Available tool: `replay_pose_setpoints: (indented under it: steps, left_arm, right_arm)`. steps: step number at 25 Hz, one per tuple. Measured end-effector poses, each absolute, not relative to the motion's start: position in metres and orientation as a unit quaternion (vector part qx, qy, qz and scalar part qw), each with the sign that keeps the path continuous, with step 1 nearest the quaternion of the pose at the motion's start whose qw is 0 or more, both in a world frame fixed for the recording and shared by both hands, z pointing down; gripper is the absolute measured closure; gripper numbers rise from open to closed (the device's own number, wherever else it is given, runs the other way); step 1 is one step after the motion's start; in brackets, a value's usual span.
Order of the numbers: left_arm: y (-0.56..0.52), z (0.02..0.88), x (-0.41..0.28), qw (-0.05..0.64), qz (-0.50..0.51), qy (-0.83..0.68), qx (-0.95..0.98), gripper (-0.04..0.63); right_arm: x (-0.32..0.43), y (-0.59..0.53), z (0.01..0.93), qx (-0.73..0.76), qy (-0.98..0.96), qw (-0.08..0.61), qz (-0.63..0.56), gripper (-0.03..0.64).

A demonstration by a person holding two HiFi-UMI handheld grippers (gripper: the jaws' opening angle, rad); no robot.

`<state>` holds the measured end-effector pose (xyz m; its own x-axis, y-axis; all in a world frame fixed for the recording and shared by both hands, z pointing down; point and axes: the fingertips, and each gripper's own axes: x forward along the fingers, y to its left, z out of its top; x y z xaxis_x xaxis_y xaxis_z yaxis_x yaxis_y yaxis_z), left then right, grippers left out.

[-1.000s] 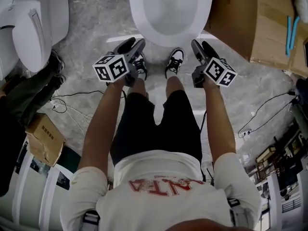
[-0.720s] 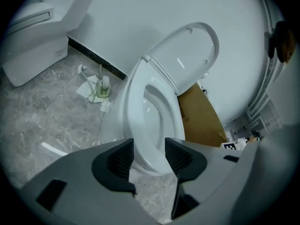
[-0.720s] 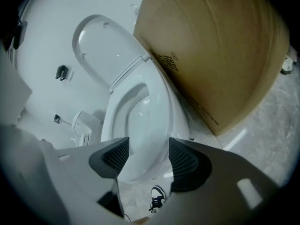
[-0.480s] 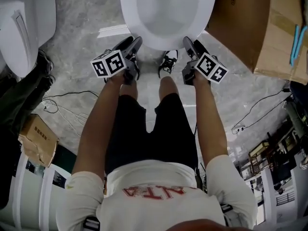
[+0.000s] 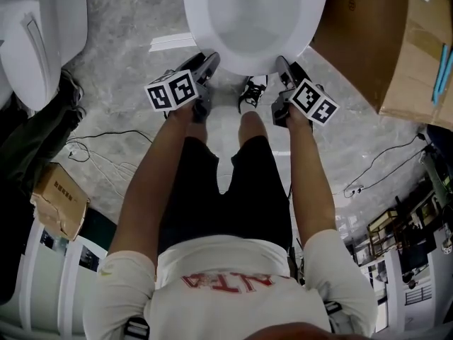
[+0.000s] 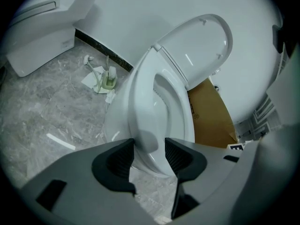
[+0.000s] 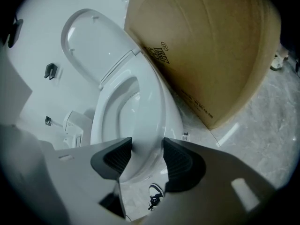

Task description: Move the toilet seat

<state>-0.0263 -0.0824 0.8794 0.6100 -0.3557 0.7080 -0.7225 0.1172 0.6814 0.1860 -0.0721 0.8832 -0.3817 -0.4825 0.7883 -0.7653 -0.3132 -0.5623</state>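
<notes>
**Tongs astride the seat's front edge**

Head view: left tongs (image 5: 209,61) and right tongs (image 5: 284,63) meet the front of the toilet seat (image 5: 202,20), which lies flat on its bowl.
Left gripper view: the tongs stand open around the seat's front, and the lid (image 6: 206,46) is upright.
Right gripper view: the tongs are open and have just been narrowing, with the seat's front between them.

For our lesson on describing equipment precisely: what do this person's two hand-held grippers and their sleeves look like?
The left gripper and right gripper look alike: grey bodies, black ribbed fingers, and on each a white cube printed with black square markers. The arms are bare below short white sleeves.
</notes>
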Motion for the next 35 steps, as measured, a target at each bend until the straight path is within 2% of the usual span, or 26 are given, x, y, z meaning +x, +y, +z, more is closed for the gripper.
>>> replay_pose_setpoints:
  steps: [8, 13, 23, 35]
  left_arm:
    - [-0.081, 0.880, -0.025, 0.631, 0.158, -0.407, 0.641, 0.400]
    - [-0.080, 0.870, -0.024, 0.653, 0.143, -0.393, 0.632, 0.400]
    - [-0.080, 0.854, -0.026, 0.630, 0.176, -0.379, 0.655, 0.402]
    - [-0.083, 0.801, -0.014, 0.665, 0.105, -0.332, 0.661, 0.407]
  right_arm:
    - [0.186, -0.074, 0.881, 0.552, -0.555, 0.099, 0.615, 0.428]
    - [0.188, -0.074, 0.877, 0.550, -0.547, 0.060, 0.628, 0.430]
    - [0.189, -0.074, 0.857, 0.541, -0.537, -0.019, 0.648, 0.454]
    - [0.193, -0.079, 0.795, 0.527, -0.549, -0.066, 0.646, 0.471]
